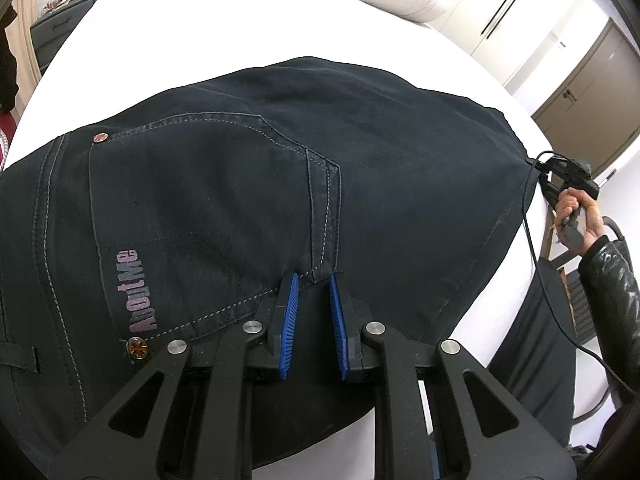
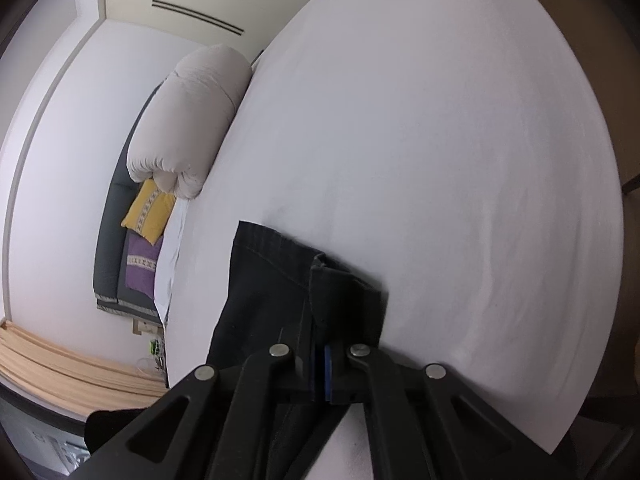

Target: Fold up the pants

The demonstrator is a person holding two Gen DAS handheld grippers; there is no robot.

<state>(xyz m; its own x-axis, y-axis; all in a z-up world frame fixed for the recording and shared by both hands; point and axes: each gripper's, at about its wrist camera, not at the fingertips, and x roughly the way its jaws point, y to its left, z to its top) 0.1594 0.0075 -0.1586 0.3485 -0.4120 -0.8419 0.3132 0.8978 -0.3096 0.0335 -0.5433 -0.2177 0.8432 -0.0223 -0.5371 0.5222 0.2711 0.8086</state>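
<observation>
Dark pants (image 1: 248, 184) lie spread on a white bed (image 1: 240, 28), back side up: a back pocket with pale stitching, rivets at its corners and a pinkish printed word faces the left wrist camera. The waist end is at the left of that view, the leg end runs off to the right edge of the bed.

Left gripper (image 1: 314, 280): jaws nearly closed, blue ribbed pads (image 1: 290, 320) angled in toward each other, tips pinching a ridge of pants fabric at the pocket's seam corner. Narrow gap between the pads, cloth in it. Gripper points steeply down onto the pants.

Right gripper (image 2: 322, 354): jaws fully together, only a sliver of blue pad visible between the black fingers. It has the leg hem of the pants clamped; the hem folds and bunches right at the tips, with the cuff edge sticking out ahead onto the white bed surface. In the left wrist view the same gripper sits at the far right edge of the pants, held by a hand (image 1: 576, 208) in a black shiny sleeve (image 1: 608, 280), with a black cable (image 1: 532, 248) hanging from it.

Around: a rolled pale duvet (image 2: 188, 120) at the head of the bed, a yellow cushion (image 2: 149, 210) and a purple cushion (image 2: 142, 262) next to it, white wardrobe doors (image 1: 500, 4) behind, a brown door (image 1: 592, 96) at right.
</observation>
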